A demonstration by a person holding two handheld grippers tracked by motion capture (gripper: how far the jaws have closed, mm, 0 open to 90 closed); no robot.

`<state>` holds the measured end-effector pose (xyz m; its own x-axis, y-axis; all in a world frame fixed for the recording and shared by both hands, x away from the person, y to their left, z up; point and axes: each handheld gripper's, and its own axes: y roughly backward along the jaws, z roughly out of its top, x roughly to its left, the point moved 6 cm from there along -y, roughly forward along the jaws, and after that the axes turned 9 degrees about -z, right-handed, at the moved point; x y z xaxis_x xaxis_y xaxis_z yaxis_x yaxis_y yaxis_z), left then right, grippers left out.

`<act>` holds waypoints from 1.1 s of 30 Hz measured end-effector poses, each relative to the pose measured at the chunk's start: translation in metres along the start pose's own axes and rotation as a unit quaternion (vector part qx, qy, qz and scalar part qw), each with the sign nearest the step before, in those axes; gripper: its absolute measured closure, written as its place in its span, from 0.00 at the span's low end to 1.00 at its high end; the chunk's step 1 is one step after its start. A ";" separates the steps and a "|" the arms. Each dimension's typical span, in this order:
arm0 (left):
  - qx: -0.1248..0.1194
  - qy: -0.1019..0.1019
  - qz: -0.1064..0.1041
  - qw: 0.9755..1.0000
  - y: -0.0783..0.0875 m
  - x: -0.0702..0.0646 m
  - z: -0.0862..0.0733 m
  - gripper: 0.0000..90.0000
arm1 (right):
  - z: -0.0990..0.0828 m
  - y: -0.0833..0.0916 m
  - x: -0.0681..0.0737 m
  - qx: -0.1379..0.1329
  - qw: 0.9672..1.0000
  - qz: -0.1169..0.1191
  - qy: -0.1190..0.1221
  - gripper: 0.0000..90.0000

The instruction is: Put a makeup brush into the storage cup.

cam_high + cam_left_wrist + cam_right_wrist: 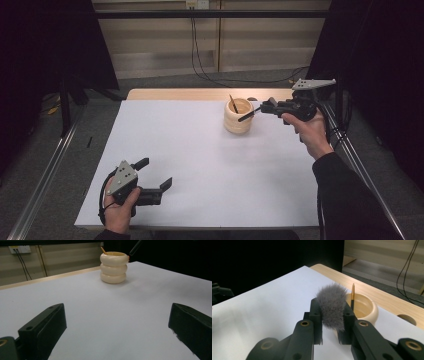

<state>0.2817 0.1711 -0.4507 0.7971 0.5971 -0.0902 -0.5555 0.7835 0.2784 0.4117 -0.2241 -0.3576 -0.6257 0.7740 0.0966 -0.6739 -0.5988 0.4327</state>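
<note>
My right gripper (264,106), at the far right of the white table (200,170), is clamped on the soft grey bristle head (331,307) of a black-handled brush (248,114); the handle slants down to the rim of the cream, ring-stacked holder (238,116), which stands at the table's far side with a thin gold-tipped stick (233,104) leaning inside; my left gripper (155,174) rests at the near left corner, jaws spread wide and holding nothing, well apart from the holder.
</note>
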 end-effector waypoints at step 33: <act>-0.002 -0.008 -0.008 1.000 0.004 0.002 0.000 0.01 | 0.010 -0.043 -0.031 0.055 0.996 -0.075 0.013 0.86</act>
<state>0.2815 0.1754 -0.4501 0.8094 0.5818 -0.0795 -0.5438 0.7937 0.2726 0.4643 -0.2202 -0.3705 -0.5327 0.8463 0.0017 -0.7135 -0.4501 0.5370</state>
